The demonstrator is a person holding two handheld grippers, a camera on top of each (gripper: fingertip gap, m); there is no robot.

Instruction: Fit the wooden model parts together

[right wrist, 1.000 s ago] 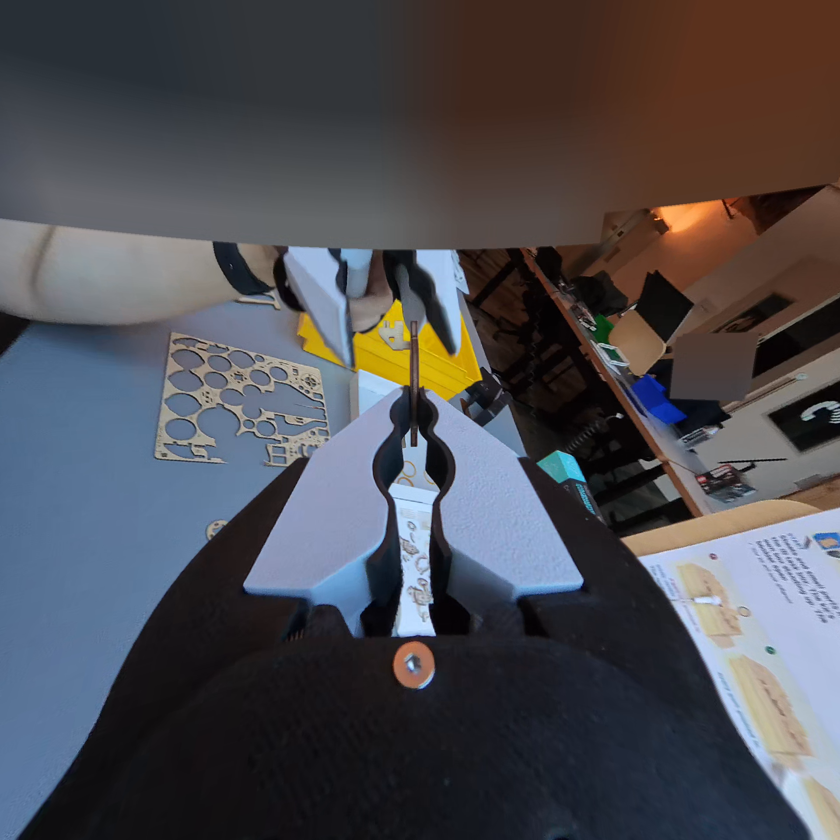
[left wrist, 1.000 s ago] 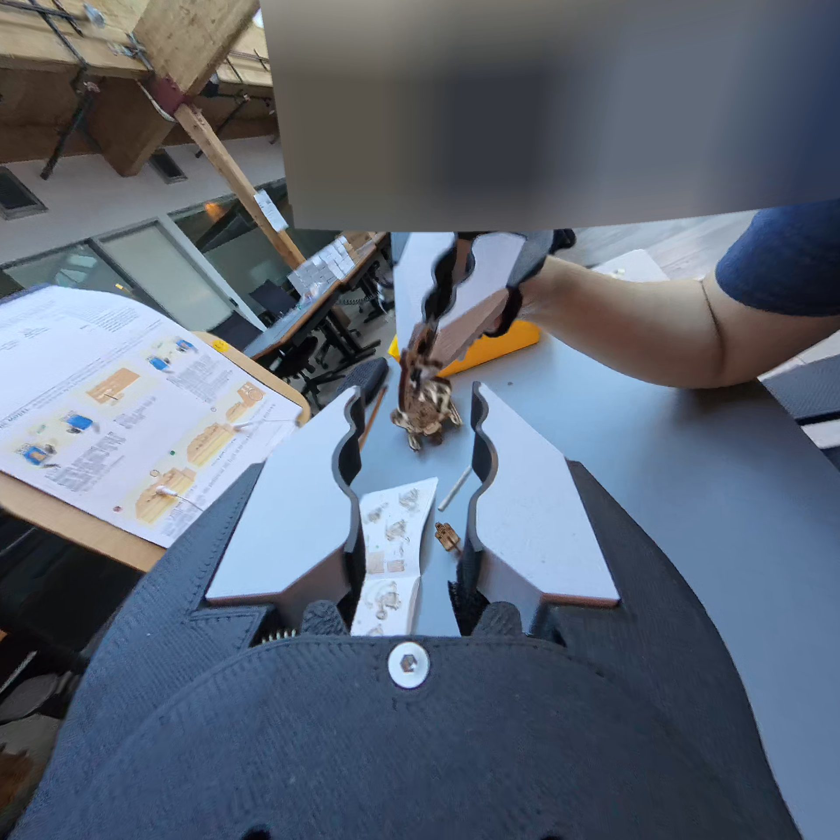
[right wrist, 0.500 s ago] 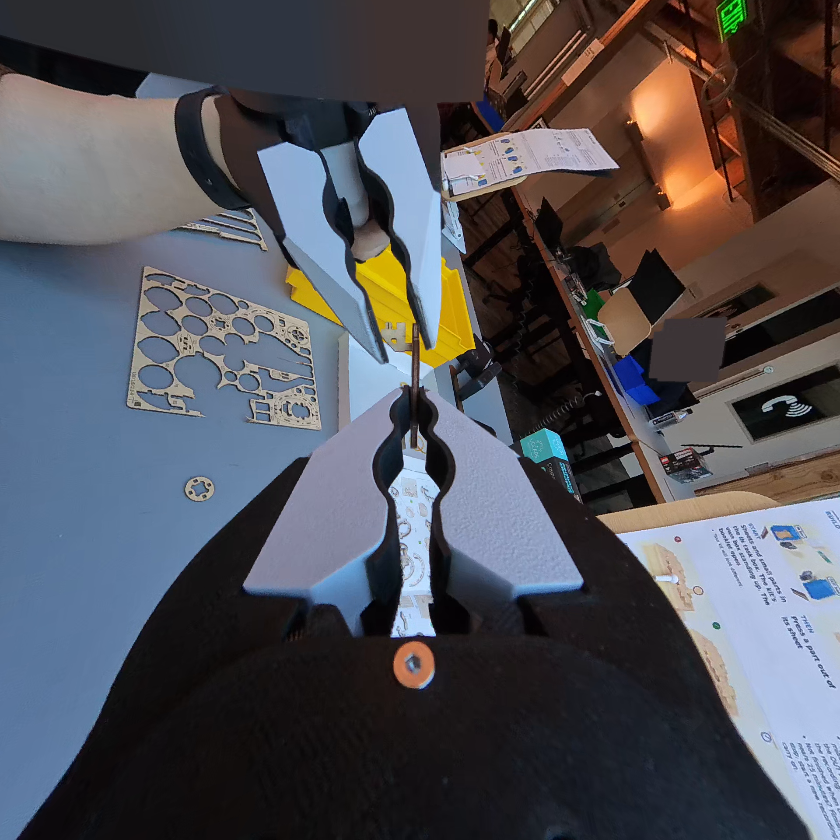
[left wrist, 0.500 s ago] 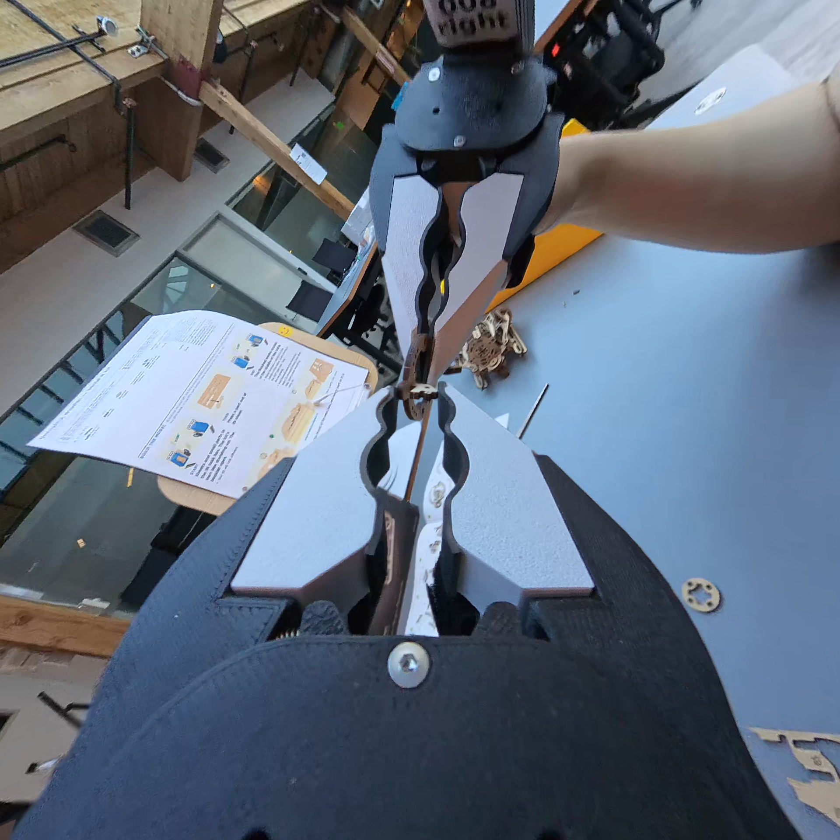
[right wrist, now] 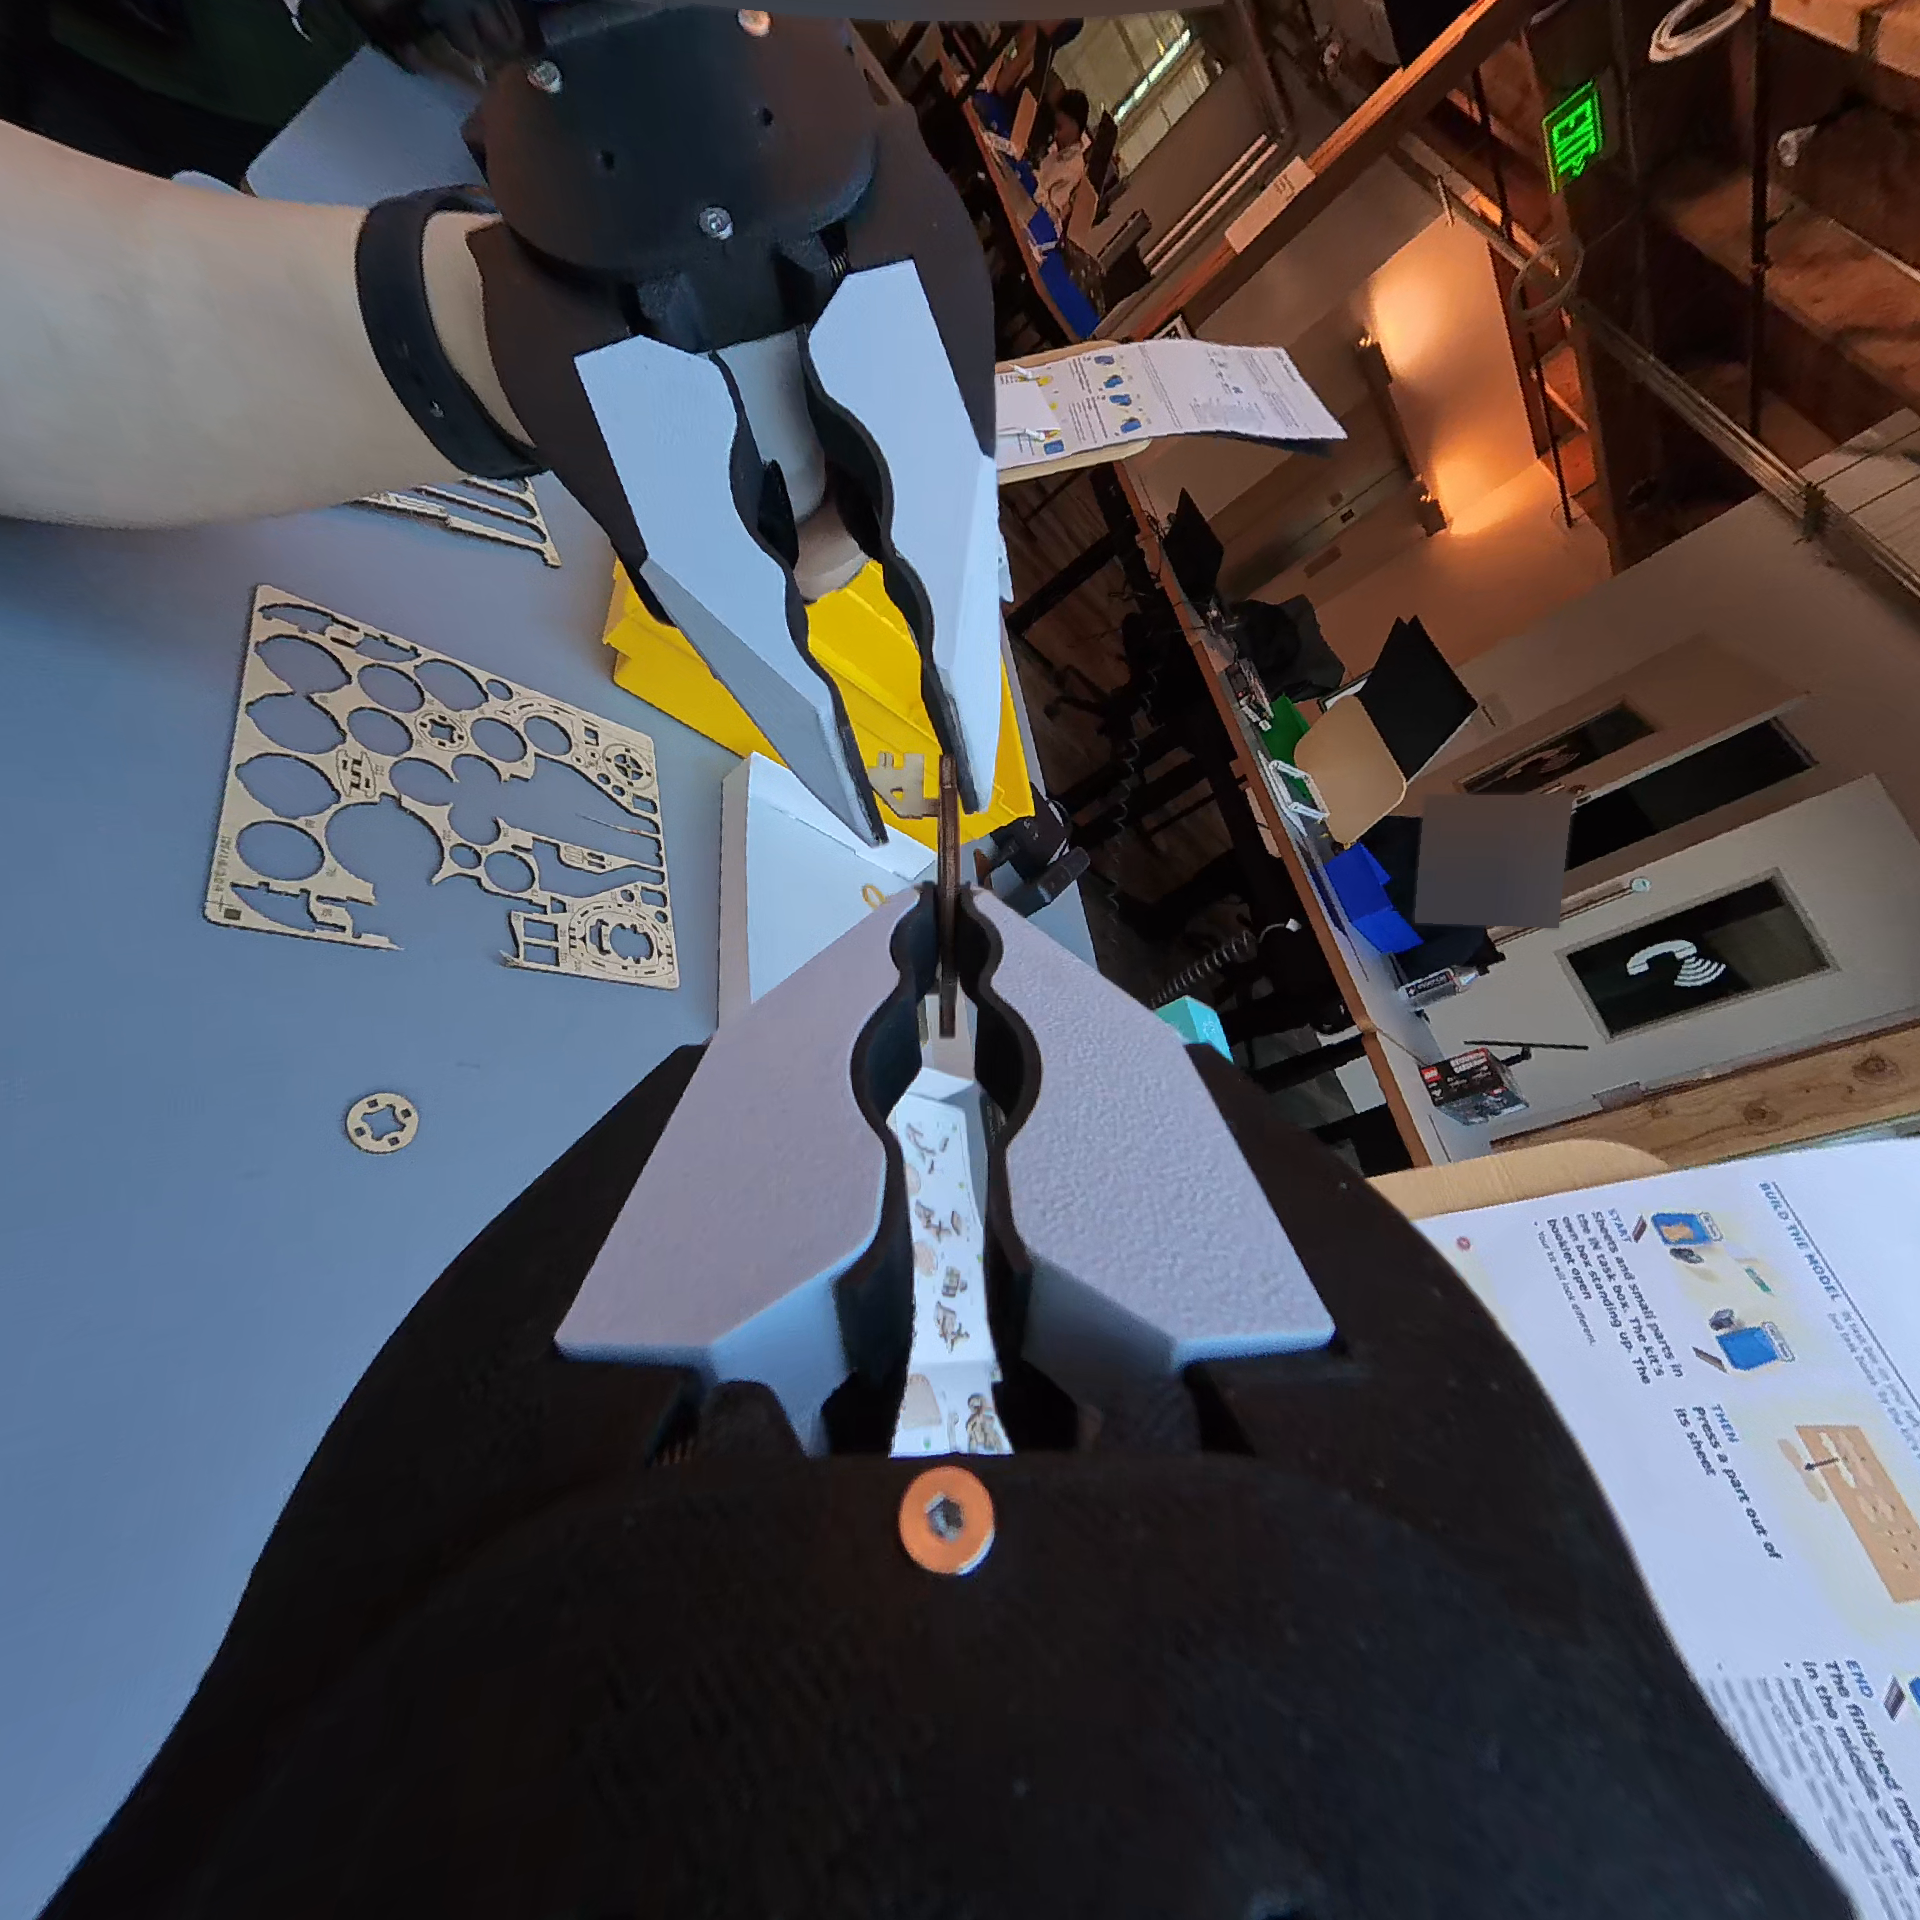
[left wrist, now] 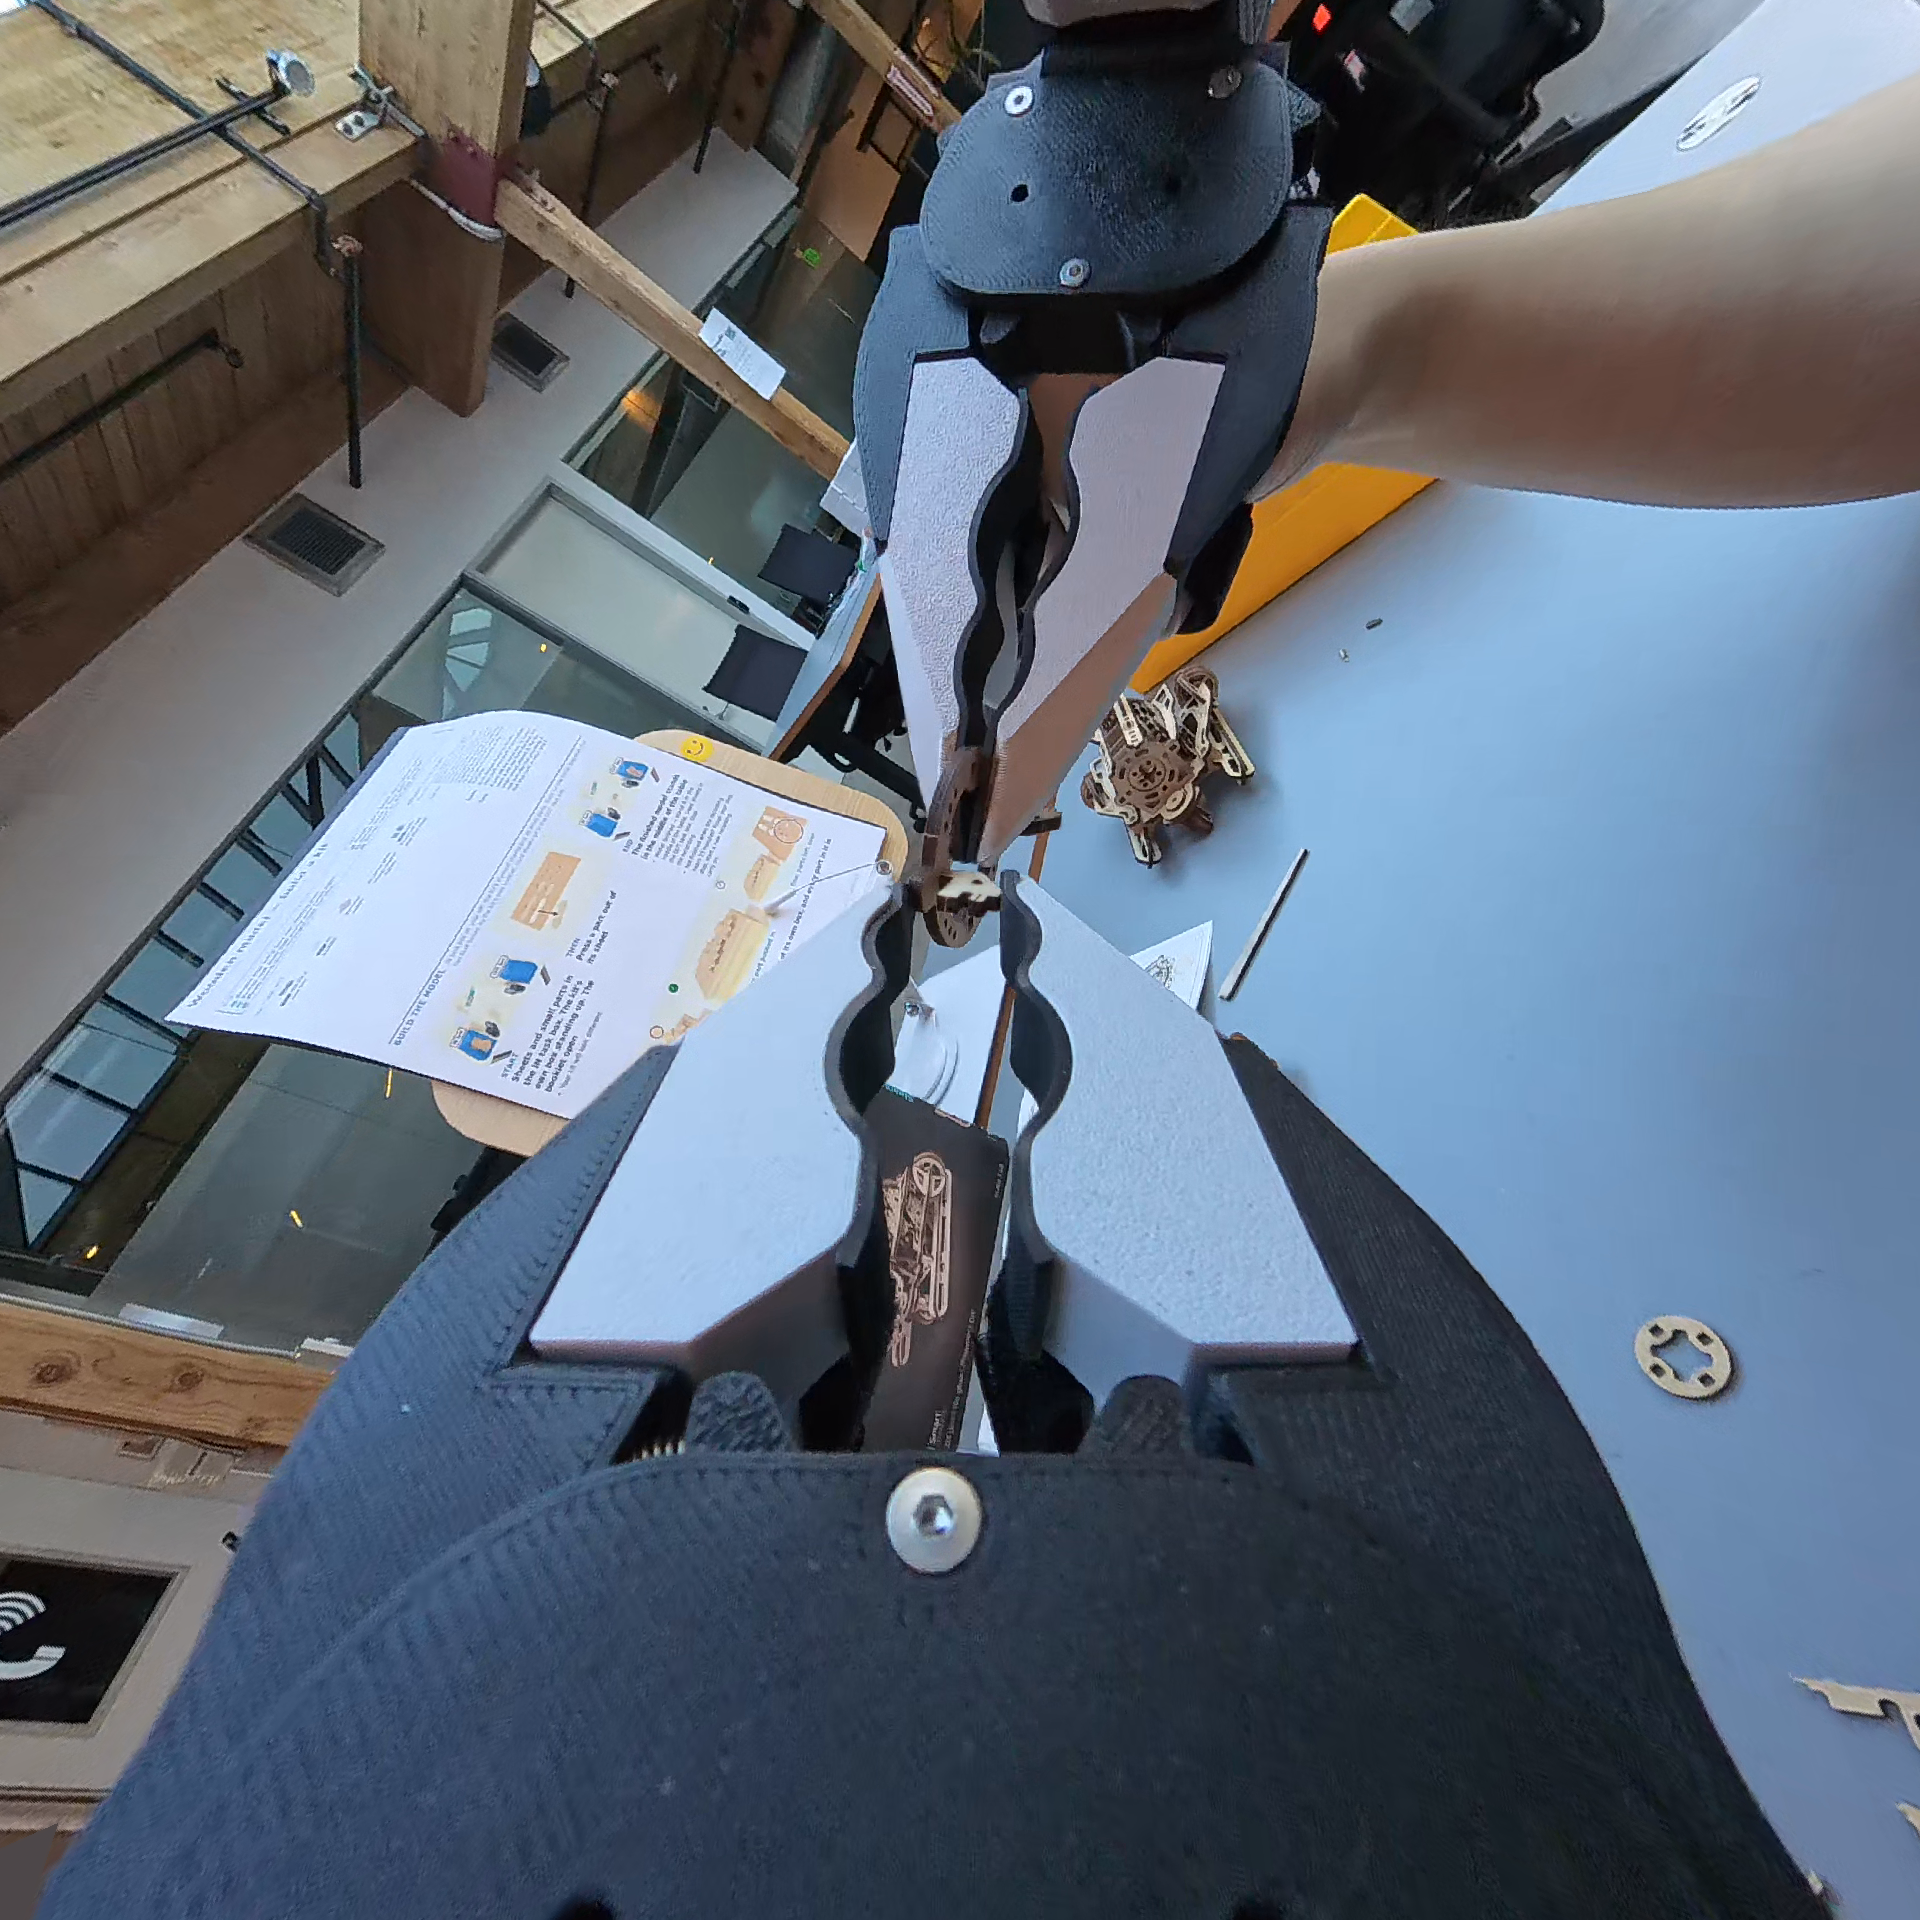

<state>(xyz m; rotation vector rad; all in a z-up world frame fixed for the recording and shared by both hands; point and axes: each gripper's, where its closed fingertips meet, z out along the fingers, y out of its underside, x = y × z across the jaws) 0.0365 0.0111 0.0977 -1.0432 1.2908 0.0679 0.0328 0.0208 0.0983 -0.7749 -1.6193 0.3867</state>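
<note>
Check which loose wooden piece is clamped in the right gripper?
The thin dark flat piece, edge-on and upright in the right gripper. The star-holed ring and cut-out sheet lie on the table.

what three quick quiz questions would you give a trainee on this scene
1. True or false: the right hand-held gripper is shut on a thin wooden part.
2. The loose wooden ring lies on: A the grey table; B a chair; C the floor.
3. Fill in: the assembled wooden model sits on the table near the ___ bin.

Key: 1 true; 2 A; 3 yellow.
</note>
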